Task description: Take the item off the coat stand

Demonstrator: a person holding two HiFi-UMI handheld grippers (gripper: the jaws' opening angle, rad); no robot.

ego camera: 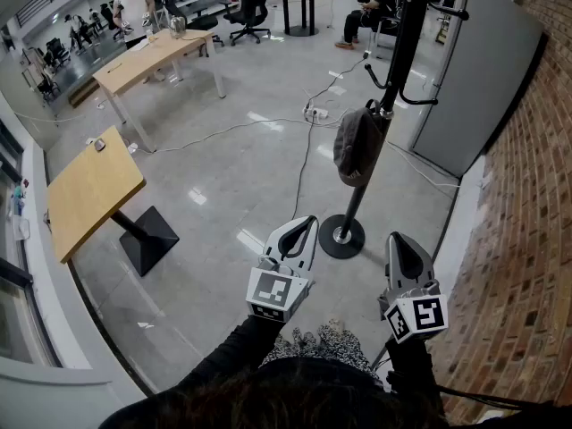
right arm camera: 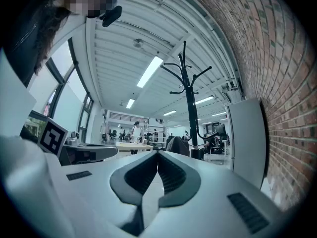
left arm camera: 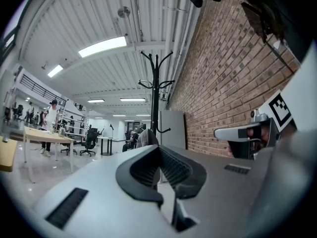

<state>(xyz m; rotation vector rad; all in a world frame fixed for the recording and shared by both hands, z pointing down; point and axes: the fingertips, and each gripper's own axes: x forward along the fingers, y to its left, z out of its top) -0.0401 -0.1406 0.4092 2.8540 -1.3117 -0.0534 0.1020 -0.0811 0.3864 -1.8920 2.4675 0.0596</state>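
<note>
Low down, the left gripper [ego camera: 307, 224] and right gripper [ego camera: 399, 239] both have closed, empty jaws, short of the stand [ego camera: 399, 43], where a grey hat [ego camera: 356, 146] hangs.

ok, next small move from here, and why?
Probably open the right gripper and lift it forward toward the grey hat. The hat hangs untouched on a low hook of the coat stand. Both the right gripper and the left gripper are shut and empty, held low and short of the hat, near the stand's base.
</note>
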